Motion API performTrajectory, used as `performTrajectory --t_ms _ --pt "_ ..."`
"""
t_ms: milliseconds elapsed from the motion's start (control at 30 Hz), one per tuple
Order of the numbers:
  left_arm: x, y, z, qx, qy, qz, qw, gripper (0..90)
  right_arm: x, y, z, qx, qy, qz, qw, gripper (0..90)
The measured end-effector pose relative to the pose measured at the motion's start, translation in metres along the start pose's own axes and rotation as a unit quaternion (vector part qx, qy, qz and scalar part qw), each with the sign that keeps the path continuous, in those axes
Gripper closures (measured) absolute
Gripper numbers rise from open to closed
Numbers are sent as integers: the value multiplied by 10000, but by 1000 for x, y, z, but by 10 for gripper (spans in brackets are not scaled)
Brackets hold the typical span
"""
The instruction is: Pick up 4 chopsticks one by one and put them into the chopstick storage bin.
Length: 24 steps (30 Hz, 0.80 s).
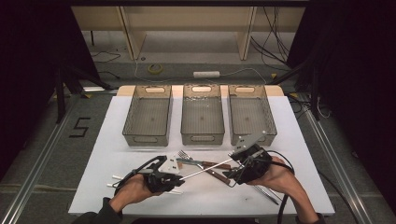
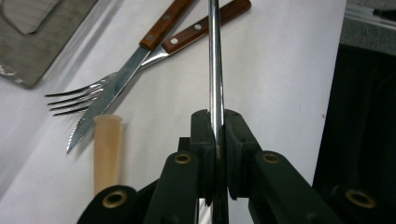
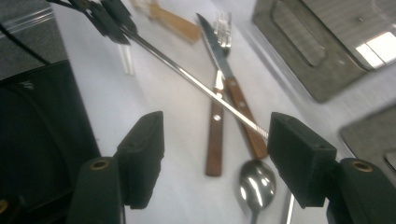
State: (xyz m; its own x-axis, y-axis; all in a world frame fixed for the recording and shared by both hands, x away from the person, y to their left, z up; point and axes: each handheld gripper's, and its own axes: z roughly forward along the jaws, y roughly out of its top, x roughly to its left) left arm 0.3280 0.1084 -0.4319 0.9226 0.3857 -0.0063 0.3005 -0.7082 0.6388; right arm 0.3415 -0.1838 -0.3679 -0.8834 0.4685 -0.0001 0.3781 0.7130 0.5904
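A thin metal rod is clamped between the closed jaws of the left gripper and is held slanting above the white table, over a knife and a fork with wooden handles. The right gripper is seen with its jaws spread wide, nothing pressed between them; the rod's far end lies just beside one jaw. A spoon lies below.

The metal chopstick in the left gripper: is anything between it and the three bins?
Yes. A fork and knife lie on the table between the metal chopstick, clamped in the left gripper, and the bins.
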Motion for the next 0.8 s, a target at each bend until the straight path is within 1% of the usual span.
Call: performTrajectory --t_ms 33,67,100,200,300,333,367,400,467,567,667,700,800 --pt "1 0 -1 -33 -1 -50 10000 834 -2 -2 -1 5 -28 53 10000 368" --pt "1 0 -1 -33 -1 -50 10000 834 -3 -5 -2 14 -60 100 9999 367" --pt "4 0 -4 -11 19 -58 10000 834 -5 -8 -3 18 -87 116 9999 366" --pt "6 -1 -7 -82 88 -165 9998 834 -10 -16 -4 76 -188 235 9995 361" --pt "9 -1 -10 -163 174 -297 9993 834 -17 -26 -5 109 -270 397 9988 360" --pt "9 -1 -10 -163 174 -297 9993 834 -19 -29 -5 114 -313 435 9985 358" --pt "10 -1 -12 -181 197 -345 9990 835 -23 -33 -6 134 -343 491 9981 356" --pt "12 -2 -13 -224 257 -408 9986 834 -25 -35 -6 161 -389 538 9977 355" --pt "15 -2 -16 -271 302 -502 9979 834 -29 -40 -7 201 -464 595 9969 353" --pt "19 -4 -19 -344 383 -642 9966 834 -34 -45 -6 265 -516 717 9957 347" --pt "22 -5 -23 -373 451 -747 9955 834 -38 -49 -5 349 -476 812 9949 327" --pt "24 -6 -25 -385 477 -777 9951 834 -39 -51 -4 381 -497 847 9944 322" --pt "29 -8 -31 -473 577 -911 9930 835 -42 -55 -3 427 -533 948 9932 314"
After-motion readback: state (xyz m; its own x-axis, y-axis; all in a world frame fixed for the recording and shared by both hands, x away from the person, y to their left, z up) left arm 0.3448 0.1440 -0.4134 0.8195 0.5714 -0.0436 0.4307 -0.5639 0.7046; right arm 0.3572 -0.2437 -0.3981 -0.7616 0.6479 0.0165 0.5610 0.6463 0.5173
